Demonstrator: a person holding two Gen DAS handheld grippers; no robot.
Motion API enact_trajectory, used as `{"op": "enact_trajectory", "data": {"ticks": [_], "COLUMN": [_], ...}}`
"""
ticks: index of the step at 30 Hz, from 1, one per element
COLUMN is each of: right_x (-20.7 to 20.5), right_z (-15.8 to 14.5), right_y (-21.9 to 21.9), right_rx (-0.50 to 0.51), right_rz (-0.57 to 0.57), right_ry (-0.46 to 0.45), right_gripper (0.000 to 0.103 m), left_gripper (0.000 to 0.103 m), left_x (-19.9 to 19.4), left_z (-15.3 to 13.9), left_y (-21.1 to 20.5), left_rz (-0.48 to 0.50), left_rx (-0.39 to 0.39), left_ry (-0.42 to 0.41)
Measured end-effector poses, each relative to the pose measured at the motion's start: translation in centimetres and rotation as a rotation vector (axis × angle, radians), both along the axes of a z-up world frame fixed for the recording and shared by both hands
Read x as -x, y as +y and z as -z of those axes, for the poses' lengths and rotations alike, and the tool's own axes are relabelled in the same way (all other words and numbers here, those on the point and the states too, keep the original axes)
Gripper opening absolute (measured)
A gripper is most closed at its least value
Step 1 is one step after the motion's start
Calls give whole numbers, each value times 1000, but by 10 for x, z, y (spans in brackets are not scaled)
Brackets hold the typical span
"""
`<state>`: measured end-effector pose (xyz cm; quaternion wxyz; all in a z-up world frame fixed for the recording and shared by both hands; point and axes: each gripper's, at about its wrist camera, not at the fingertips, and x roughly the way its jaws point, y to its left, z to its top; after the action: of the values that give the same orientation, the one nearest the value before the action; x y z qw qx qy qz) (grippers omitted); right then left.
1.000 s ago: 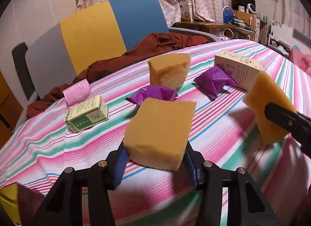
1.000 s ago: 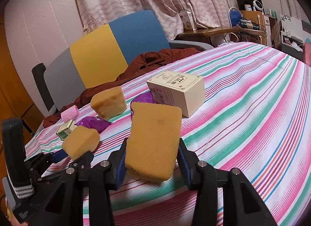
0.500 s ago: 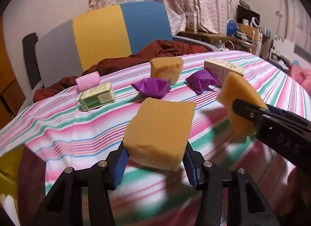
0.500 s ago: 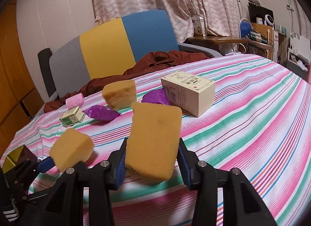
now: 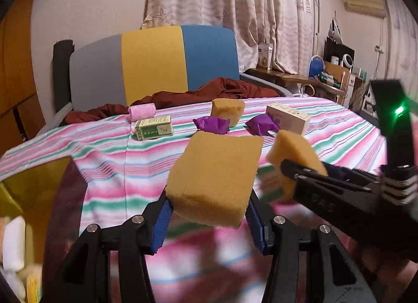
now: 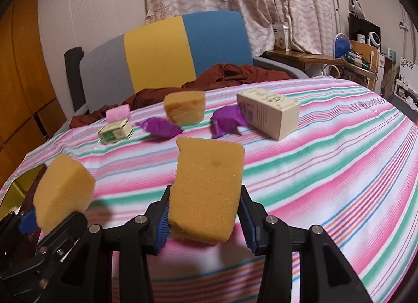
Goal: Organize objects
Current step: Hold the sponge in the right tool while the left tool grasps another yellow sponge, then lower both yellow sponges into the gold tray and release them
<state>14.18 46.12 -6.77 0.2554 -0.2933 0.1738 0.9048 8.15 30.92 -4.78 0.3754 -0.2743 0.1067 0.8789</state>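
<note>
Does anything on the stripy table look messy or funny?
Yes. A rust-brown cloth lies crumpled at the table's far edge, spilling toward the chair. Two purple wrappers look scrunched, and the third sponge sits among them rather than lined up.

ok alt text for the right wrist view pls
The right gripper clamps a yellow sponge above a pink-and-green striped tablecloth, with the left gripper holding a second sponge at lower left. Farther back lie a third sponge, two purple wrappers, a cream carton and a green box.
</note>
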Motion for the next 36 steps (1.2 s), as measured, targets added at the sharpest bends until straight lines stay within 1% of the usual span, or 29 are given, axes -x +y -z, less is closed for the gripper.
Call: {"op": "enact_trajectory", "data": {"ticks": [6,11,19,25,28,30,33,35,36], "right_x": [-6,-5,10,25,35,43,55,64,72], "right_z": [-1,-18,-52,-67,-70,-70,-71,-72,-72], "right_y": [-25,-48,-100,-142,-166,-182,-205,-219,-227], "right_rx": [20,36,33,51,76,84,83,83,79], "right_rz": [-41,-94,-237,-349,-422,-467,-526,-562,-576], "right_ry": [-2,31,92,108,102,92,78,63,43], "right_gripper": [46,46,46,46,46,46,46,46,46], "left_gripper": [53,53,53,53,53,54,54,54,54], "left_x": [-7,-4,28,59,71,79,93,103,109], "left_z": [-13,-28,-45,-43,-40,-38,-34,-31,-27], "left_y": [-35,-72,-146,-202,-227,-244,-270,-282,-289], "left_rz": [-11,-37,-164,-289,-343,-386,-450,-492,-507], "left_rx": [-46,-98,-163,-158,-141,-124,-139,-120,-114], "left_ry": [-36,-59,-124,-152,-142,-133,-151,-155,-173]}}
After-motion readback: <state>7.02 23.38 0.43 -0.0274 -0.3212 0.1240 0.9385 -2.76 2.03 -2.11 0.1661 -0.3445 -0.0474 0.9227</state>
